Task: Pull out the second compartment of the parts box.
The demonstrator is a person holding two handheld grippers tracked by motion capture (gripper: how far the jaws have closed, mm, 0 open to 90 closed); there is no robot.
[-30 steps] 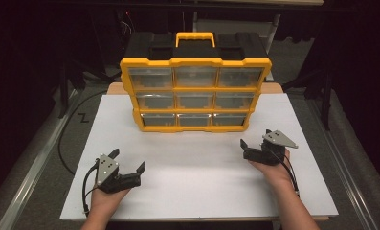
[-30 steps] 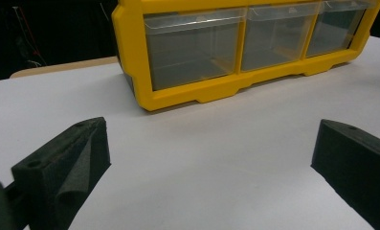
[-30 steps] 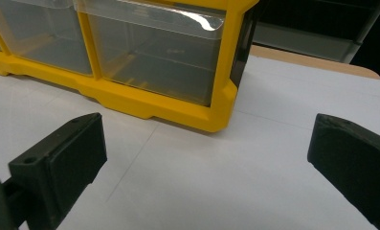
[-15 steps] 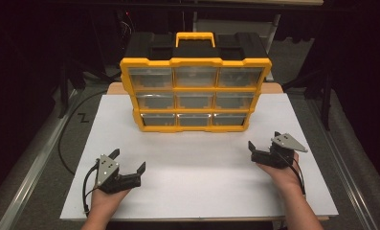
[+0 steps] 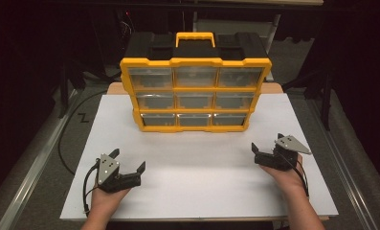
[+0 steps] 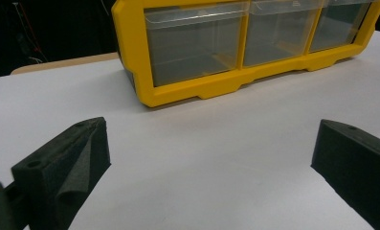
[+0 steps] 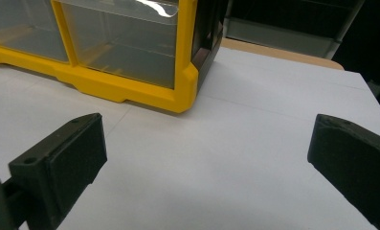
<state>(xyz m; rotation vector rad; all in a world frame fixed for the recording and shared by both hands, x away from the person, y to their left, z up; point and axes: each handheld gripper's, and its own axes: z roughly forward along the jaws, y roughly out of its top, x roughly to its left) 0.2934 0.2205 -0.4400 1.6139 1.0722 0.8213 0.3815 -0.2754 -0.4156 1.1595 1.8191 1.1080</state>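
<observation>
A white surface (image 5: pixel 197 177) is seen from above, laid over a wooden top whose edge shows at the far left corner (image 5: pixel 115 88). A yellow organizer (image 5: pixel 195 93) is stood upright at the far middle of the surface, with nine clear drawers in three rows faced toward the near side and a yellow handle (image 5: pixel 195 38) on top. The left tool (image 5: pixel 128 160) is held near the near left corner, well apart from the organizer, its jaws set wide apart with nothing between them. The right tool (image 5: pixel 268 146) is held near the right edge, likewise well apart from the organizer, its jaws spread wide and empty. In the left tool's view the bottom left drawer (image 6: pixel 195 45) is seen beyond bare white surface. The room around is dark; a grey floor (image 5: pixel 44 143) is seen at the left, crossed by a black cable (image 5: pixel 65 132), and a metal rail (image 5: pixel 32 177) is run along the near left side.
</observation>
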